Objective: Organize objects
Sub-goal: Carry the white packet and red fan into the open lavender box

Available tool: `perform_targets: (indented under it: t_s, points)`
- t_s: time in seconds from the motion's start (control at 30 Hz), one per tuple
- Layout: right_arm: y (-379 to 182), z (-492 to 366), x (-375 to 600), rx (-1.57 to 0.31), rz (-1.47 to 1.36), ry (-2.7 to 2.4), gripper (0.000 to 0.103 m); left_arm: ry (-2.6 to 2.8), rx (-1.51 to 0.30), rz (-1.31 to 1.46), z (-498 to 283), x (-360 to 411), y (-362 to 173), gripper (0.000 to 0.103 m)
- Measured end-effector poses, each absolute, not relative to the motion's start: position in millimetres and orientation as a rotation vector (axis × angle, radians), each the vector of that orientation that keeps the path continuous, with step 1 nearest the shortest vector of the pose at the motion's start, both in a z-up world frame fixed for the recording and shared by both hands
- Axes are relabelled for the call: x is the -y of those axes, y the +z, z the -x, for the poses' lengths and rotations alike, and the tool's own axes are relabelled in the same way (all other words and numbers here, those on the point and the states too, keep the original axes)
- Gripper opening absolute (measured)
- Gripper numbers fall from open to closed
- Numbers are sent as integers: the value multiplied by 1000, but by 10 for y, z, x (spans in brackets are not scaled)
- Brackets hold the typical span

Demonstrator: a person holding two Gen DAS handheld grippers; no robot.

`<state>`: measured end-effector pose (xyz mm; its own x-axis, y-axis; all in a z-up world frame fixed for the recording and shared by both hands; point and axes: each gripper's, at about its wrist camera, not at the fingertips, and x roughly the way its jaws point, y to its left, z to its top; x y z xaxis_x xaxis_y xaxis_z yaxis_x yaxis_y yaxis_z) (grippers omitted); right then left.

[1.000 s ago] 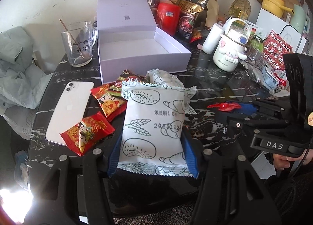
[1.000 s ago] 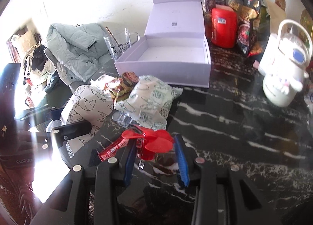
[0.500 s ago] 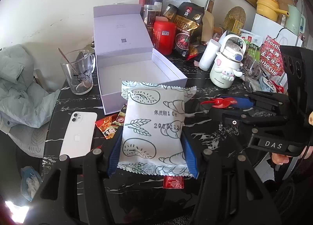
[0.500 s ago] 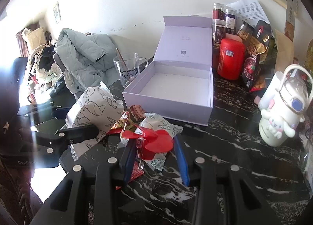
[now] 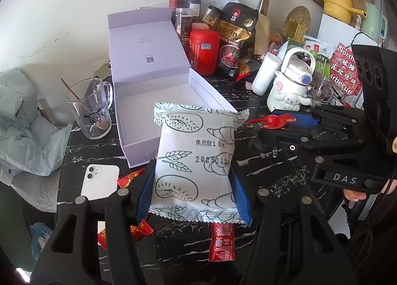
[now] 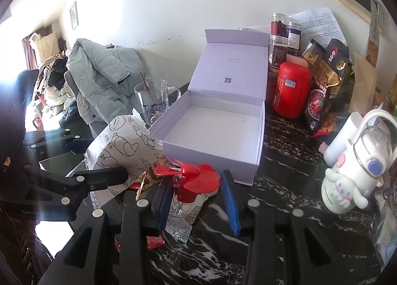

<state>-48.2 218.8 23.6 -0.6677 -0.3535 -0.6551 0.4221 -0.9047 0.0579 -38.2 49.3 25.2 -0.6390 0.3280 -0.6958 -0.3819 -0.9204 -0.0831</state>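
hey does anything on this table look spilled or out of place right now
Nothing is spilled or broken. Loose red snack packets lie scattered on the table in front of the empty lavender box. A white phone lies among them, oddly placed for snacks.

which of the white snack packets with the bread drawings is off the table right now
The white packet clamped between the left tongs; it is lifted clear. The other packet lies flat on the black table under the right tongs.
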Motion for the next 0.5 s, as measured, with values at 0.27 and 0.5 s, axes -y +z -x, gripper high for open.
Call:
perform_targets:
  t_s: [0.27,0.5]
  points:
    - [189,867,-2191,-131,-998,-2517,39,2513,-103,1099,735,-520,196,54]
    - [169,1206,-2198,-125,-1020,-2518,39,2504,-107,1128,1080,-519,177,54]
